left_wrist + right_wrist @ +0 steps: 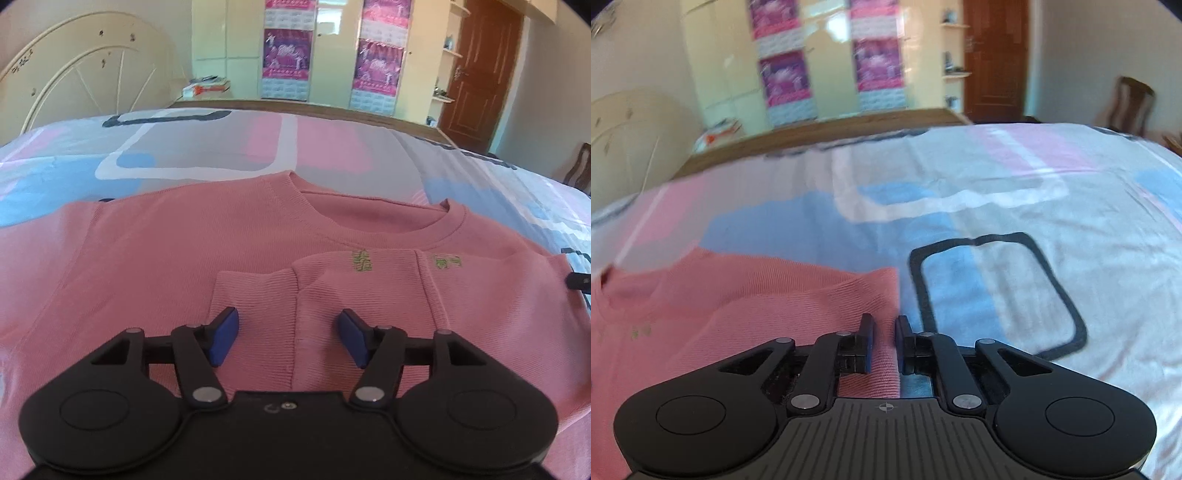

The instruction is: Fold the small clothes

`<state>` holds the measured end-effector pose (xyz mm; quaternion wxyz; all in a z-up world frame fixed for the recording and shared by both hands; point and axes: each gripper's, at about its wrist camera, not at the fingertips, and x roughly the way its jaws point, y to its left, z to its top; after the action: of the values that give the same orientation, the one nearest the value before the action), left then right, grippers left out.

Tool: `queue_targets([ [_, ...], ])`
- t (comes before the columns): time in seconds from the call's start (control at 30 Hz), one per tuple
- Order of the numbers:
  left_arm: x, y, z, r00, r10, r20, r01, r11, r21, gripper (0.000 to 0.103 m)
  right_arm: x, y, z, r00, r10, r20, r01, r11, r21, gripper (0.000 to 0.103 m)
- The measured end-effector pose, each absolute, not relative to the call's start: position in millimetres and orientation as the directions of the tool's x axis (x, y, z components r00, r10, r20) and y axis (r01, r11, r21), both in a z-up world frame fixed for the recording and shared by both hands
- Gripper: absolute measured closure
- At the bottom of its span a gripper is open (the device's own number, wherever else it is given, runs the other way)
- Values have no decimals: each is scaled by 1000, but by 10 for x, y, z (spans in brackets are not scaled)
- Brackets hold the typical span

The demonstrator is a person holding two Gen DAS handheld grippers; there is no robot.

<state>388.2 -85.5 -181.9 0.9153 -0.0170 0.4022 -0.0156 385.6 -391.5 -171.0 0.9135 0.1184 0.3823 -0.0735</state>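
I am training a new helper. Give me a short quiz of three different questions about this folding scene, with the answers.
1. True or false: the left gripper stands open above the sweater.
2. What lies folded across the sweater's chest? A) a sleeve B) a towel C) a sock
3. Which edge of the sweater is between the right gripper's fingers?

Key: 1 true. 2 A. 3 The side edge, next to the bedsheet.

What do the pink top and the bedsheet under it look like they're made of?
Pink top: looks like a soft matte knit, with fine ribbing visible on the folded sleeve cuff and collar; the fibre can't be told. Bedsheet: looks like a thin, smooth woven cloth with a printed pattern, lying in fine wrinkles with a slight sheen; possibly cotton or a blend.
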Motion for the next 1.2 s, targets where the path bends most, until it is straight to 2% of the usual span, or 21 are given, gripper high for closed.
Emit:
queue_targets([
  [0.1,3874,-872,-1788,667,-15,-745,2,1000,-18,37,3706,-3821,-1574,728,-26,-685,174,974,148,91],
  [0.17,3867,-887,-1802,658,17,-753,-15,1000,10,24,3622,-3696,-1512,734,28,-679,114,980,164,79],
  [0.2,3863,-890,-1808,653,27,-756,-22,1000,17,23,3587,-3628,-1496,734,56,-676,88,980,177,75],
  [0.33,3852,-873,-1801,641,30,-767,-17,1000,24,22,3518,-3289,-1620,697,86,-712,-17,994,104,73],
  [0.43,3791,-833,-1737,636,38,-771,-17,999,35,23,3464,-3242,-1690,677,57,-734,-8,997,71,72],
  [0.53,3711,-742,-1666,640,41,-768,-30,999,28,23,3369,-3227,-1562,687,97,-720,-13,993,121,72],
  [0.83,3414,-277,-1425,648,47,-760,-82,997,-8,22,3090,-2512,-1224,682,302,-666,-182,952,245,70],
  [0.9,3360,-111,-1371,652,50,-757,-96,995,-17,22,3047,-2333,-1166,675,333,-659,-209,942,263,68],
  [0.97,3318,75,-1335,657,57,-752,-108,994,-20,21,2986,-2160,-1107,677,348,-648,-224,937,269,59],
  [1.03,3279,296,-1320,655,60,-754,-128,991,-32,21,2959,-2002,-1065,680,357,-640,-238,933,268,55],
  [1.2,3166,940,-1319,648,96,-756,-207,977,-53,21,2951,-1621,-1030,669,381,-639,-254,924,285,54],
])
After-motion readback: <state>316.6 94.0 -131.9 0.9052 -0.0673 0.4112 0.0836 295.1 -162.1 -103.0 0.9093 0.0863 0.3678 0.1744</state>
